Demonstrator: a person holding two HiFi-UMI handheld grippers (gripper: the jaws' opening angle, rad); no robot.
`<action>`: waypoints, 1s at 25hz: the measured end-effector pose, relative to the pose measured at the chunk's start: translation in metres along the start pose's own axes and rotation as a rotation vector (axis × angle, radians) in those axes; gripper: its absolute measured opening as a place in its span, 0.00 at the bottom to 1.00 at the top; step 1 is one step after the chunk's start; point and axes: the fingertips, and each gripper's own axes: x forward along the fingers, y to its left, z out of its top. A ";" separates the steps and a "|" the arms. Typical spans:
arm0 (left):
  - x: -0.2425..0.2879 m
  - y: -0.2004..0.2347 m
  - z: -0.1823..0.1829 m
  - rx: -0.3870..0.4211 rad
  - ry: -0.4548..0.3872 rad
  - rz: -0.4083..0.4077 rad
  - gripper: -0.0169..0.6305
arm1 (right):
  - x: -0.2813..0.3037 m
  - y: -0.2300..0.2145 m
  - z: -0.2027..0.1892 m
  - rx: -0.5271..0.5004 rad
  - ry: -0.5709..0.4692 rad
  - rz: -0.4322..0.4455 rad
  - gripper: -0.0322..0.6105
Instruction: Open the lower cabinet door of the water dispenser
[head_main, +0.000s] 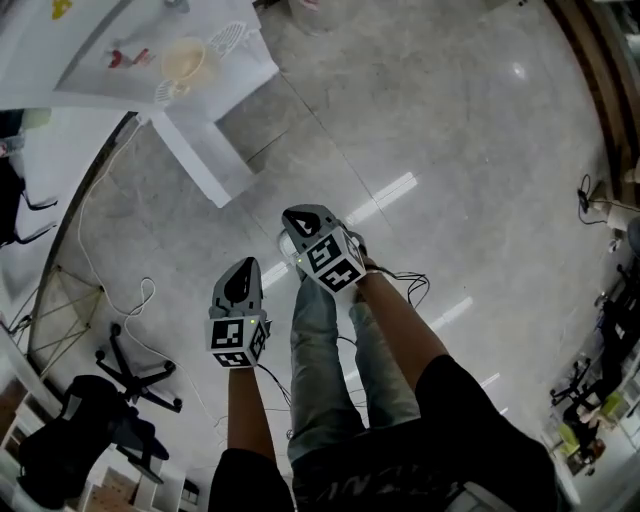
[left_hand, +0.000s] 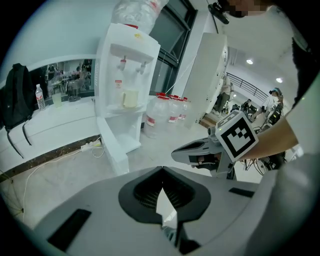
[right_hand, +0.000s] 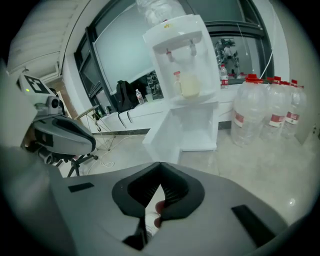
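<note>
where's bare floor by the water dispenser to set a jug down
Bare floor lies in front of the water dispenser, between its open door and the bottles. Crowded: the bottles stand packed on one side; a cable and power strip trail on the other.

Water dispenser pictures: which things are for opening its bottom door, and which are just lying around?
For the job: water dispenser, its lower cabinet door, left gripper, right gripper.
Just lying about: big water bottles, black backpack, power strip, office chair.

Bottle (right_hand: 154, 9) atop the water dispenser (right_hand: 186, 55) cut off by the top edge; far right jugs (right_hand: 250, 107) carry labels (right_hand: 276, 120) too small to read.
</note>
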 end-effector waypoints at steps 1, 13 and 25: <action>-0.003 -0.008 0.008 0.004 -0.013 -0.002 0.05 | -0.013 -0.004 0.005 0.003 -0.013 -0.013 0.07; -0.075 -0.083 0.089 0.039 -0.144 0.022 0.05 | -0.156 -0.005 0.069 0.012 -0.126 -0.102 0.07; -0.178 -0.151 0.150 0.050 -0.268 0.079 0.05 | -0.308 0.024 0.133 -0.001 -0.250 -0.154 0.07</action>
